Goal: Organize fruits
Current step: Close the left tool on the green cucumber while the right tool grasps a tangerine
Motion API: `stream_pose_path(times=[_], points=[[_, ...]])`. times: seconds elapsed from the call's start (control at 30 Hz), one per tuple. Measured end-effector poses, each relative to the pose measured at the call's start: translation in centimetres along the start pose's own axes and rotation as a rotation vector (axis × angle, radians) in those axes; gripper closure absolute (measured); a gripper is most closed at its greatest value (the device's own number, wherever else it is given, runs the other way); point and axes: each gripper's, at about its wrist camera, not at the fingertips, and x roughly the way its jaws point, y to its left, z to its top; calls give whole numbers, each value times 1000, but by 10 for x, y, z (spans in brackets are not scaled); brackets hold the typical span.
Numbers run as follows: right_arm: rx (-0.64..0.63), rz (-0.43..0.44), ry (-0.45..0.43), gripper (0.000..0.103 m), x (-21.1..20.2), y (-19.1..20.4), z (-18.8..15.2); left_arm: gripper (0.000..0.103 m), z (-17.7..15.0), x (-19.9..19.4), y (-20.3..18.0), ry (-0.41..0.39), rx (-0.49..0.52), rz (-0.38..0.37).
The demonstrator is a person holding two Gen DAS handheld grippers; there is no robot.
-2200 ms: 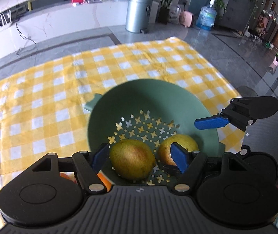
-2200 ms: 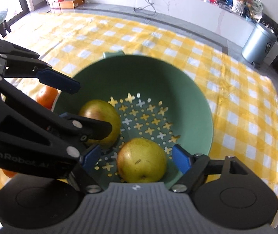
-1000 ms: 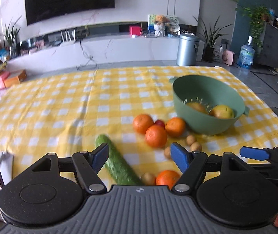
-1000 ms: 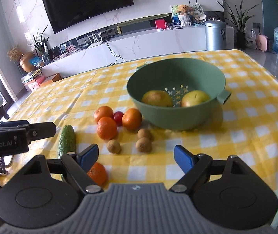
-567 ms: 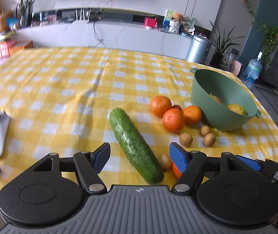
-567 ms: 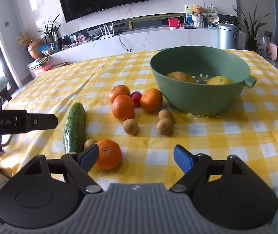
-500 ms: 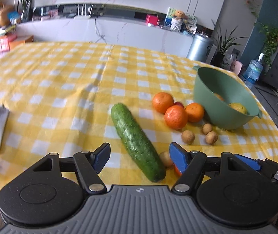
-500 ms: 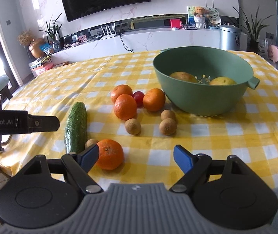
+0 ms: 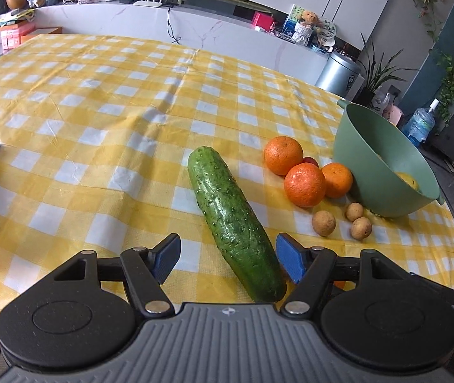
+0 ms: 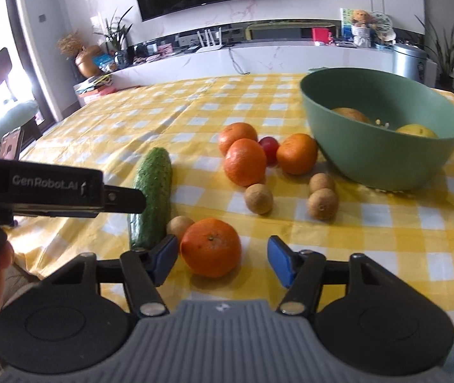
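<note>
Now, starting at the far left, my left gripper (image 9: 227,257) hangs low over the near edge of the yellow checked cloth (image 9: 99,102) with its jaws spread wide, and the cucumber (image 9: 235,220) lies lengthwise between them, its near end just beside the right pad but not pressed, so nothing is held there yet. Moving right, my right gripper (image 10: 219,260) is closing around the nearest orange (image 10: 211,246); the fruit sits between the blue pads with the left one almost on it and a clear gap on the right, so I judge this is the next pick. A small brown fruit (image 10: 179,225) sits tucked between that orange and the cucumber. Further right, three more oranges (image 10: 245,161) and a small red fruit (image 10: 269,146) cluster beside the green colander (image 10: 380,156), which already holds two yellowish fruits, presumably the collecting spot. Three small brown fruits (image 10: 322,203) lie loose before it.
</note>
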Motion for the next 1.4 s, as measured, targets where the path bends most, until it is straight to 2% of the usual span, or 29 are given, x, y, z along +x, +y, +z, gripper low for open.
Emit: stream_pose_path(times=[0.1, 0.23, 0.33, 0.6, 0.87, 0.93, 1.07, 1.17, 1.4], points=[[14, 19, 9, 54, 5, -1, 0, 23, 0, 3, -1, 3, 1, -5], [33, 33, 22, 55, 10, -4, 0, 23, 3, 11, -3, 10, 1, -9], [45, 52, 22, 61, 10, -5, 0, 23, 6, 17, -4, 7, -4, 0], [95, -46, -30, 62, 4, -16, 5, 27, 16, 31, -5, 4, -21, 27], [102, -44, -9, 61, 13, -21, 4, 27, 18, 44, -12, 7, -24, 92], [103, -42, -11, 61, 13, -21, 4, 29, 20, 46, -13, 5, -33, 104], [117, -33, -11, 61, 13, -24, 3, 44, 23, 49, -16, 5, -27, 150], [123, -29, -12, 61, 13, -24, 3, 51, 24, 49, -18, 9, -30, 144], [130, -20, -12, 61, 13, -26, 3, 53, 24, 46, -18, 5, -31, 147]])
